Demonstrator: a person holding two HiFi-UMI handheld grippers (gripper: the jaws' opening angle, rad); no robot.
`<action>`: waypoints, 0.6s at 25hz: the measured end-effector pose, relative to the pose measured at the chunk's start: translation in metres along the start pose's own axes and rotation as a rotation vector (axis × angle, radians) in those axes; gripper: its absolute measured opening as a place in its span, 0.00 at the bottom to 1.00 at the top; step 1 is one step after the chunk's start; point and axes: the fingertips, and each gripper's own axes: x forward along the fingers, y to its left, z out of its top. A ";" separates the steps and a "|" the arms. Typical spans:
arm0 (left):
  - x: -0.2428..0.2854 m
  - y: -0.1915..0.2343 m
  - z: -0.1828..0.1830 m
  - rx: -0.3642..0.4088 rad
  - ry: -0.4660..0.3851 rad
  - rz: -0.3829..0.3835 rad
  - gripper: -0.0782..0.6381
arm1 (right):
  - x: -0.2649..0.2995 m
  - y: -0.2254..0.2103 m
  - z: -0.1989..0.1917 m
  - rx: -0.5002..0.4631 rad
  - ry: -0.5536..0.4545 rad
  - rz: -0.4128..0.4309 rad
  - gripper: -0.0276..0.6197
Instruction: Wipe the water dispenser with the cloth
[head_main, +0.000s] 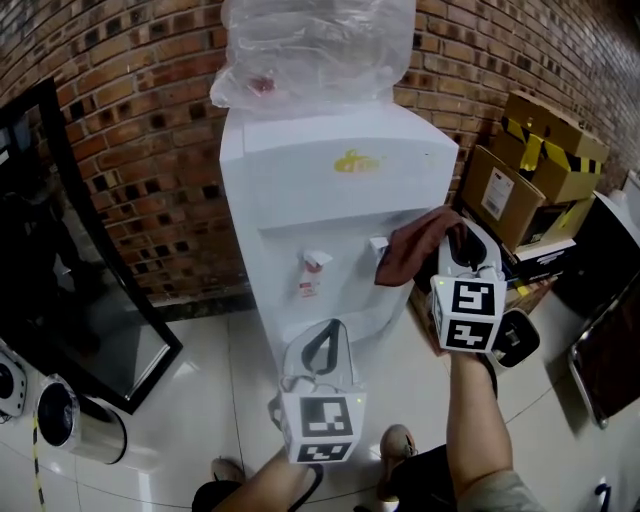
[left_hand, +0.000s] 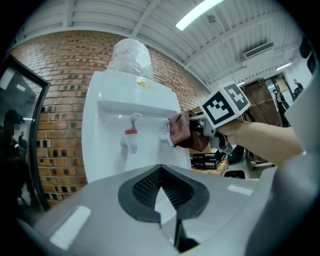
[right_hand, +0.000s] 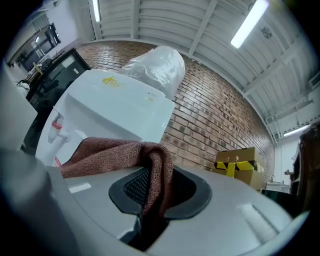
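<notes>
The white water dispenser stands against the brick wall, with a red tap and a white tap in its recess. My right gripper is shut on a brown cloth, which hangs against the dispenser's front right edge by the white tap. In the right gripper view the cloth drapes out from between the jaws toward the dispenser. My left gripper hovers low in front of the dispenser, shut and holding nothing. In the left gripper view the cloth touches the white tap.
A plastic-wrapped bottle sits on top of the dispenser. Cardboard boxes are stacked close on the right. A black glass-fronted cabinet and a silver canister stand on the left. The person's shoe is on the tiled floor below.
</notes>
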 end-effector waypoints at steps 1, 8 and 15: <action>-0.001 0.003 0.000 0.003 0.000 0.005 0.11 | -0.004 0.000 0.003 -0.001 -0.009 -0.001 0.18; -0.023 0.049 0.005 0.018 -0.010 0.108 0.11 | -0.055 0.042 0.052 0.020 -0.171 0.100 0.18; -0.059 0.115 0.002 0.000 -0.006 0.260 0.11 | -0.100 0.176 0.105 0.067 -0.339 0.438 0.18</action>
